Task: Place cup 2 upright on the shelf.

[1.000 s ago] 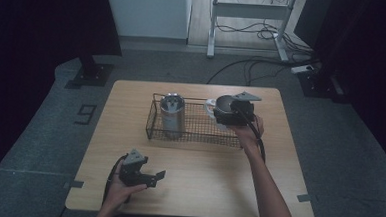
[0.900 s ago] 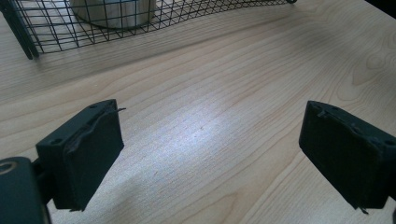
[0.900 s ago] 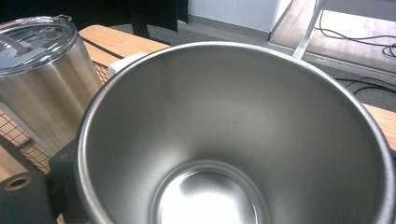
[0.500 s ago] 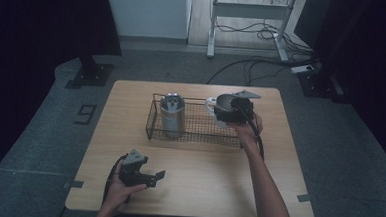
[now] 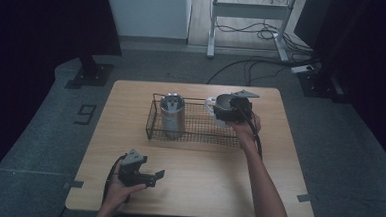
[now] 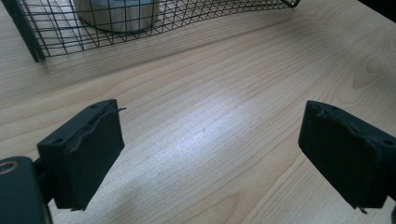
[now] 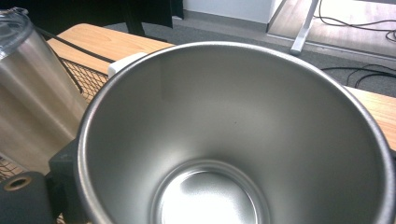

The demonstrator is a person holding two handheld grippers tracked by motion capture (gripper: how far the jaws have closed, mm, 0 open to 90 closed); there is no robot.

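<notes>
A black wire basket (image 5: 199, 135) stands mid-table with a steel tumbler (image 5: 171, 112) upright in its left end. At the basket's right end my right gripper (image 5: 233, 108) is shut on a white-sided mug (image 5: 212, 108) with a steel inside. In the right gripper view the mug's bowl (image 7: 233, 130) is close up, one finger (image 7: 63, 172) presses its outer wall, and the tumbler (image 7: 28, 93) leans at left. Whether the mug rests on the basket floor I cannot tell. My left gripper (image 5: 154, 179) lies near the table's front left, open, with bare wood between its pads (image 6: 210, 154).
The wooden table (image 5: 277, 183) has free room in front of and to the right of the basket. The basket's near wall (image 6: 46, 28) and the tumbler base (image 6: 116, 14) show beyond the left jaws. Cables and a metal stand sit on the floor behind.
The right gripper with the mug has edged slightly left at the basket's right end. The left gripper has stayed put.
</notes>
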